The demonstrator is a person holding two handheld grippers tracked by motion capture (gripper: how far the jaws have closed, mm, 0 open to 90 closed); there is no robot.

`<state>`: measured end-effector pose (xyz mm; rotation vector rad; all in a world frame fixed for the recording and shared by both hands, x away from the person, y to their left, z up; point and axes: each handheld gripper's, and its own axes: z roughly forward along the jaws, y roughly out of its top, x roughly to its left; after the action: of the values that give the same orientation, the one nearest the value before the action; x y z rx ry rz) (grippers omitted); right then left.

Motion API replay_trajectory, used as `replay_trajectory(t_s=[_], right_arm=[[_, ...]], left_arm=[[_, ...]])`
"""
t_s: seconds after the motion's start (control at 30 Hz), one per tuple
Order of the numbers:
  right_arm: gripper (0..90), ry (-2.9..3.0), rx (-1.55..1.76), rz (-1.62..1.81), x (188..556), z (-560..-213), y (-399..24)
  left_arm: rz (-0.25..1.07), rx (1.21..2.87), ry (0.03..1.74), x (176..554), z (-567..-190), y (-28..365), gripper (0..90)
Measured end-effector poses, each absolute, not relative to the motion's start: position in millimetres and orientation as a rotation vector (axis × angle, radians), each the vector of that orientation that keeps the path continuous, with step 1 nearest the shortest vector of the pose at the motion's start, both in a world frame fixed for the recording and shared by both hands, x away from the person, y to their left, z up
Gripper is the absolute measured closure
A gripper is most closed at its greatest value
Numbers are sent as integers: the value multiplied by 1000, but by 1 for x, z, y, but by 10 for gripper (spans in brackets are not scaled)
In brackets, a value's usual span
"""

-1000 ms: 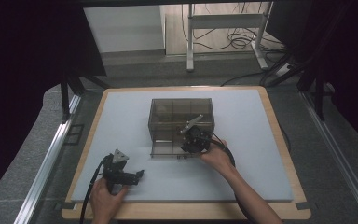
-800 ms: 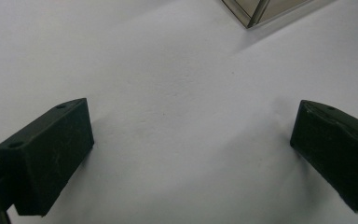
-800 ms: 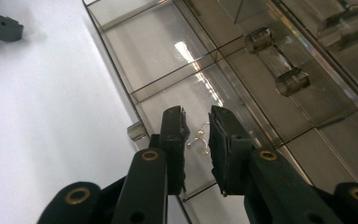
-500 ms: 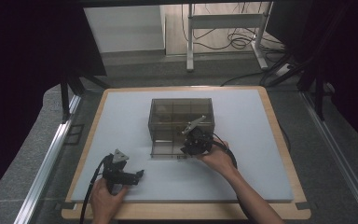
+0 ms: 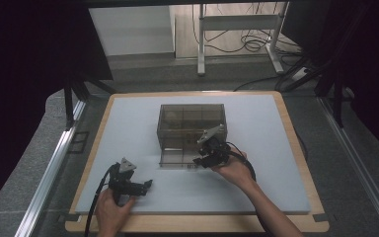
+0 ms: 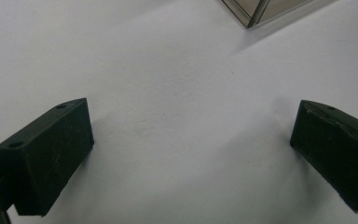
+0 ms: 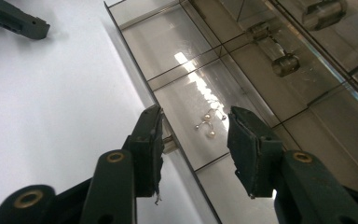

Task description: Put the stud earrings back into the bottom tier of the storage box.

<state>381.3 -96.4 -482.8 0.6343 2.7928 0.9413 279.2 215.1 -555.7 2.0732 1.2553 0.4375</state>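
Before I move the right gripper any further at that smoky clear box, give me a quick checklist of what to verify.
1. Right gripper jaws apart: ok.
2. Jaws straddle the front edge of the pulled-out drawer, one outside, one over it: ok.
3. Pearl earrings lie between the jaws, ungripped: ok.
4. Left gripper open, resting away from the box: ok.
5. Box steadied by anything: not ok.
6. Jaw touches drawer knob: cannot tell.
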Motion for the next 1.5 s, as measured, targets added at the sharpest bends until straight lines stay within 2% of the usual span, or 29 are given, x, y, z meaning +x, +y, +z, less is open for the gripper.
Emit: replay_trajectory(t_s=[0.53,1.5], right_arm=[[363,2754,622,988,370,-479,-107],[211,2685,609,1019,347,-478,-136]], left_arm=[[440,2076,1252,279,-556,215,0],[442,2070,1255,279,-556,215,0]])
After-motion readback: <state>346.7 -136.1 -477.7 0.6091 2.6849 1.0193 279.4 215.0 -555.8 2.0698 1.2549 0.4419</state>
